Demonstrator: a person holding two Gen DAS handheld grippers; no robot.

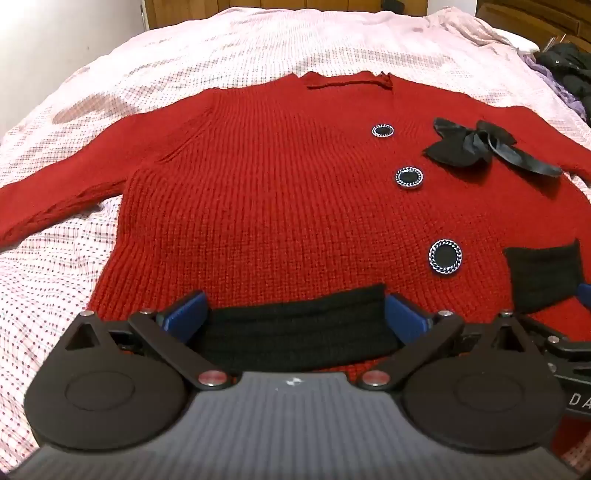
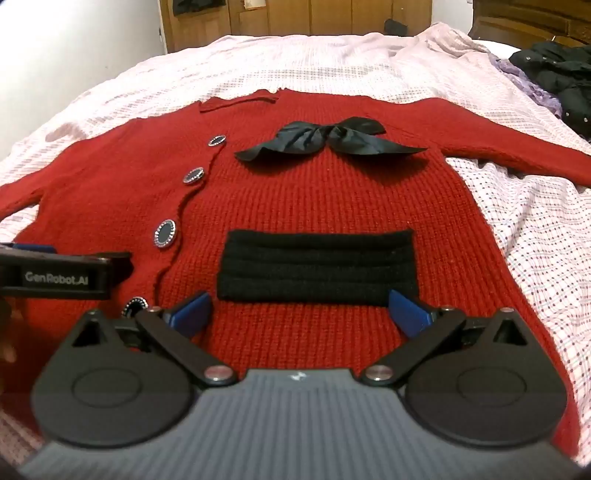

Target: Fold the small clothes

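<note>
A red knit cardigan (image 1: 258,184) lies flat, front up, on the bed, sleeves spread to both sides; it also shows in the right wrist view (image 2: 314,199). It has round black buttons (image 1: 445,256), a black bow (image 1: 480,147) and two black pockets. My left gripper (image 1: 295,314) is open, low over the hem, its blue fingers either side of the left pocket (image 1: 295,332). My right gripper (image 2: 299,312) is open just before the right pocket (image 2: 317,269). The left gripper's body (image 2: 55,273) shows at the right view's left edge.
The bed has a pink-white checked cover (image 1: 55,288) all round the cardigan. Dark and purple clothes (image 2: 554,77) are piled at the far right. Wooden furniture (image 2: 314,16) stands behind the bed.
</note>
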